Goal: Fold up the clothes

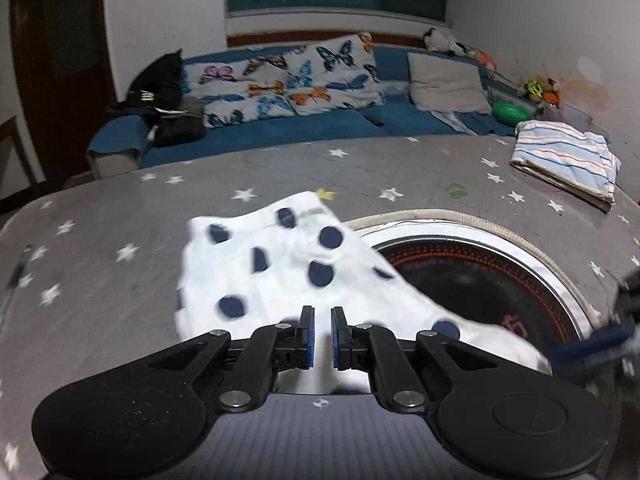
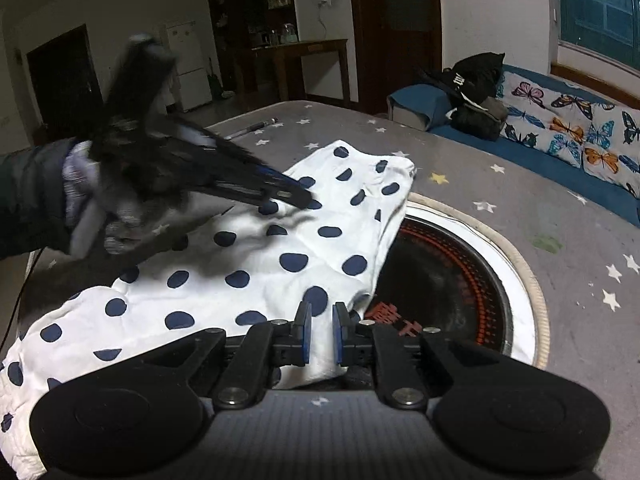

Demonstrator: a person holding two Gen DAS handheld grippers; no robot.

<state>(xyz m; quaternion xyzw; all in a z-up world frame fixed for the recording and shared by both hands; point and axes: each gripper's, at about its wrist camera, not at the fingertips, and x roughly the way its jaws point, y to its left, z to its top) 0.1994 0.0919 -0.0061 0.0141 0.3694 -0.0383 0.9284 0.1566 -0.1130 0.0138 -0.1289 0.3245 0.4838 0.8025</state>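
Polka-dot garment, one, lies beside one folded striped cloth.

Black claw, blue pads, silver screws; dark sleeve.

Garment: soft white woven cloth with navy dots, matt, lightly creased; striped folded cloth of similar matt weave. Table cover: grey star-printed sheet, smooth with a dull sheen, around a glossy black glass-like round heater plate ringed in white. Left gripper and right gripper: matt black plastic links, bright metal rivets, blue rubbery pads, ribbed grey body.
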